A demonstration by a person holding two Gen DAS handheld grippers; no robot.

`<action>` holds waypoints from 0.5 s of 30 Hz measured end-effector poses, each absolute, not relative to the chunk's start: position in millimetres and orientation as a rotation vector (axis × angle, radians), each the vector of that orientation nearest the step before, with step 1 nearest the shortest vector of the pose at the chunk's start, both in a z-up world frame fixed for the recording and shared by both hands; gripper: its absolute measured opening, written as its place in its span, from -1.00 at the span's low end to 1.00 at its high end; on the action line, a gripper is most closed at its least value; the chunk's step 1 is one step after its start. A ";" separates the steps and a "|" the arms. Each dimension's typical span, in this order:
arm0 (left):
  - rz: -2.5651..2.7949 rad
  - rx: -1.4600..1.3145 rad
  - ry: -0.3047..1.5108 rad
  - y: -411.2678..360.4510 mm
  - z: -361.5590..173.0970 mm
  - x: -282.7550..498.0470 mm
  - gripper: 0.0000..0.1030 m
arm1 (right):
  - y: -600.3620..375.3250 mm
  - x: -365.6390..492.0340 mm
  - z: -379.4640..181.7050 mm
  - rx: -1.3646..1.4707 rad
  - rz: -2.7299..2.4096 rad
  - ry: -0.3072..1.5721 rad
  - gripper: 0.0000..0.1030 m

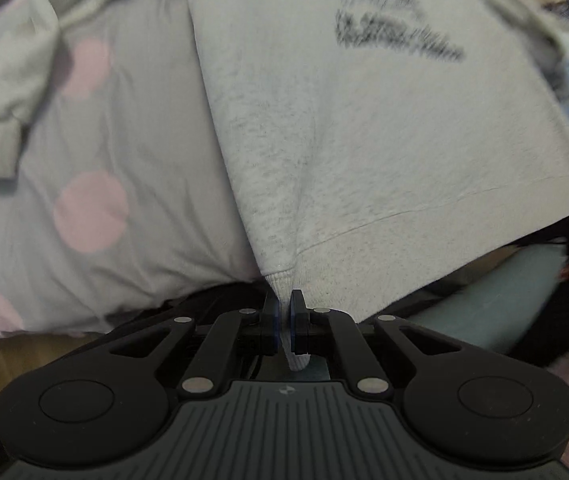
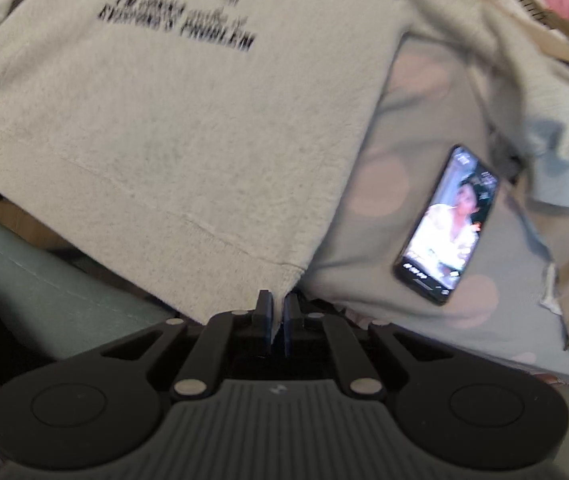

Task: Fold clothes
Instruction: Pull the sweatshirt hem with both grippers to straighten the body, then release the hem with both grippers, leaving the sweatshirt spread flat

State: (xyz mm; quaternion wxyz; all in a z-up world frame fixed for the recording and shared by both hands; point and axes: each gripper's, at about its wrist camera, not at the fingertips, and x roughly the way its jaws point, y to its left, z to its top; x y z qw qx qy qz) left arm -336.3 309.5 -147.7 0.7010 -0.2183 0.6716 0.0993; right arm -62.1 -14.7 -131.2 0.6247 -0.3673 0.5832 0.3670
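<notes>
Already both bottom corners of the sweatshirt (image 1: 364,128) are pinched. The left gripper (image 1: 283,320) is clamped on the ribbed hem at one corner, with a tongue of fabric poking out behind the pads. The right gripper (image 2: 278,320) has its jaws together on the other hem corner, though only a thin sliver of cloth seems caught there. The garment lies printed side up on the spotted bedcover (image 1: 96,208), its hem reaching over the near edge of the bed and its chest print (image 2: 188,20) further in. One sleeve (image 1: 4,120) sprawls crumpled off to the side on the cover.

My reading is that the hem is about to be carried up and over toward the collar for the first fold. Several things could spoil that:

- The right hold looks shallow, so the corner may slip out once the cloth takes weight, and the fold would land crooked.
- The loose sleeve is not tucked in and could drag or end up bunched under the body.
- A phone (image 2: 448,224) lies lit on the bedcover just beside the sweatshirt's side edge; a swinging hem or the other sleeve could sweep it toward the bed's edge or bury it inside the fold.
</notes>
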 end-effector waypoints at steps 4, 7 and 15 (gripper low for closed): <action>0.247 -0.538 1.544 312.4 -174.1 -326.3 -0.85 | -1.4 -64.0 -139.8 -0.872 0.854 1.344 -0.87; 0.220 -0.535 1.556 312.9 -174.5 -325.2 -0.59 | 4.3 -62.3 -134.6 -0.891 0.854 1.332 -0.77; 0.242 -0.581 1.353 342.1 -133.4 -327.3 -0.20 | 8.8 -45.6 -89.1 -0.789 0.865 1.187 -0.23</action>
